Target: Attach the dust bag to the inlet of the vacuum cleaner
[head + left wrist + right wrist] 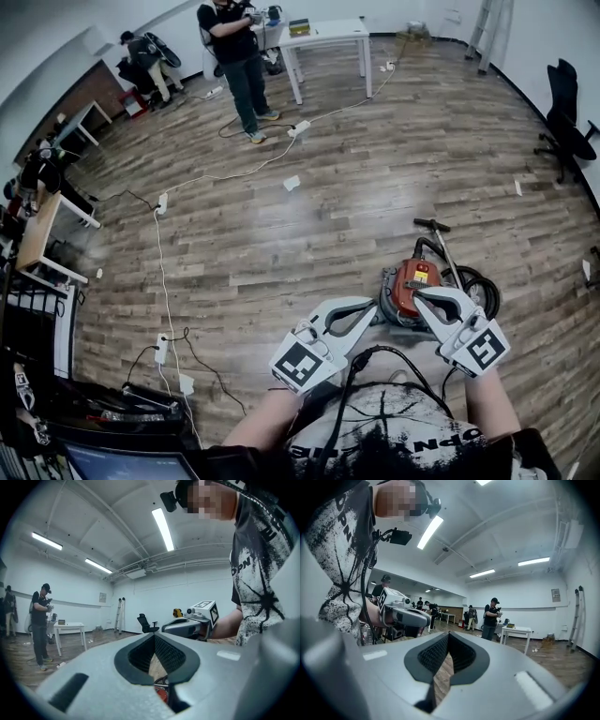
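A red and grey vacuum cleaner (pixel 411 286) sits on the wooden floor just ahead of me, its black hose (pixel 480 284) coiled to the right. My left gripper (pixel 371 306) and right gripper (pixel 421 296) are held level, tips turned toward each other over the vacuum's near side. Both are shut with nothing between the jaws. In the left gripper view the shut left gripper (pixel 155 639) faces the right gripper (pixel 190 625), and a bit of the red vacuum cleaner (pixel 162 693) shows below. The right gripper view has the left gripper (pixel 405 616) across from it. No dust bag shows in any view.
A person (pixel 239 56) stands by a white table (pixel 323 33) at the far end. White cables and power strips (pixel 162 202) run across the floor on the left. A black office chair (pixel 567 112) stands at the right wall, a desk (pixel 37 234) at the left.
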Motion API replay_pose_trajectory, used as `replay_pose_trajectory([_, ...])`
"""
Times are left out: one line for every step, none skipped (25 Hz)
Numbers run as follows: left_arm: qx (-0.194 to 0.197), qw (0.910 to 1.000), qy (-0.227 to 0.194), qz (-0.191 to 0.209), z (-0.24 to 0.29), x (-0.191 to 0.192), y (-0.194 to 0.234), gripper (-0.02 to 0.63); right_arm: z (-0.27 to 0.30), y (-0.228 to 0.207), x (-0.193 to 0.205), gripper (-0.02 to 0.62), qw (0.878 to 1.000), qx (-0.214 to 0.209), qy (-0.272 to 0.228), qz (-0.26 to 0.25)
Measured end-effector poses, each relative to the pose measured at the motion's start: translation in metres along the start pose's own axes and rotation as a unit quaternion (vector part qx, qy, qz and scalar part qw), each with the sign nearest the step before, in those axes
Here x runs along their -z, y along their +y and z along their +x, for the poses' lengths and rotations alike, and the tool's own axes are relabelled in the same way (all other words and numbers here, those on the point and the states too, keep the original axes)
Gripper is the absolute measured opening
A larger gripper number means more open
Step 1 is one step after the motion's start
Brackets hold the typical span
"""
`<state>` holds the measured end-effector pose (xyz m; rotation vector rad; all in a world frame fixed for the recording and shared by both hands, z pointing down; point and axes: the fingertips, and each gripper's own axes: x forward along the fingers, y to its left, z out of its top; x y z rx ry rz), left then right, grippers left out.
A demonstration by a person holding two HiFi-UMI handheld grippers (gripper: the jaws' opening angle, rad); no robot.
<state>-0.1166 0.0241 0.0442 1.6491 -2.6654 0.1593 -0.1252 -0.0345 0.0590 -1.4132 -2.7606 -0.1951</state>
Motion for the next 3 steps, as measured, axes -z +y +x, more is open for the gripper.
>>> replay_pose_trajectory([0.000,1.0000,-0.001,-0.002,0.0001,-0.0005,0.0007,0.002,0.0001,-0.0033,-0.0008,0.006,1.000,0.005,0.001,-0.002])
replay_pose_trajectory([-0.001,1.0000,-0.001,-0.007,0.0001,-0.0008,0.0013,0.002,0.0001,-0.0066,-0.0016,0.006,1.000,0.009,0.001,-0.004])
replay_pose_trajectory([-0.002,0.9999,-0.001,-0.012,0.0001,-0.0011,0.0020,0.002,0.0002,-0.0098,-0.0024,0.006,1.000,0.014,0.001,-0.006])
